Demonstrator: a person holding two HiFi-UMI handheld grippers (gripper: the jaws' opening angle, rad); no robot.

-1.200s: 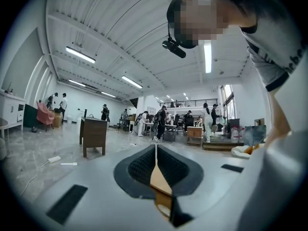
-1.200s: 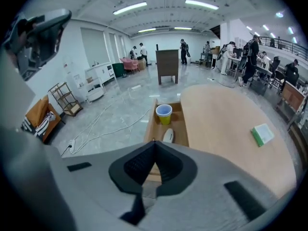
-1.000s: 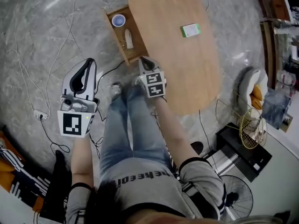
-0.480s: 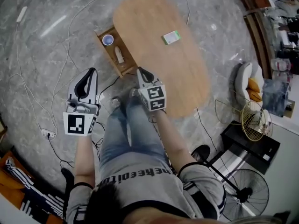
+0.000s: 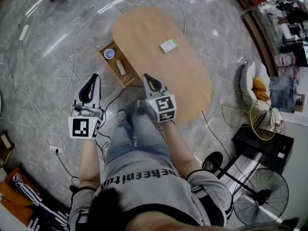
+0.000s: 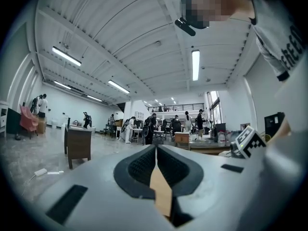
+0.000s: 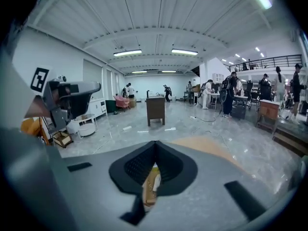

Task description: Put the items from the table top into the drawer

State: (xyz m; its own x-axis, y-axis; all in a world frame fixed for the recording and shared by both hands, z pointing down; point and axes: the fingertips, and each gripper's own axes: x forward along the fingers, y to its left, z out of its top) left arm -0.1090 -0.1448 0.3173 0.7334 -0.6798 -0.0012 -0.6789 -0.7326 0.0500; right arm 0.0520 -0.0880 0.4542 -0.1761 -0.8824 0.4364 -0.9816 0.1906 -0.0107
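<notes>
Both grippers sit in the lower-left half of the head view, tips pointing up-frame. L gripper is over bare marble floor; R gripper is at the left edge of the oval wooden table.

Edges: the open drawer sticks out from the table's left edge, just above and between your two sets of tips. It holds a cup and a small white item. The table's rounded near end lies right of the R gripper.

Room: wide open floor upper left, crossed only by thin cables. The right side is crowded – wire basket, black box, fan.

Fingers: in both gripper views the pads meet at the tips. Both are closed w/ nothing gripped.

Task item: the green-and-white packet lies flat on the table top, up and to the right of the R tips – well apart from both grippers and from the drawer.
</notes>
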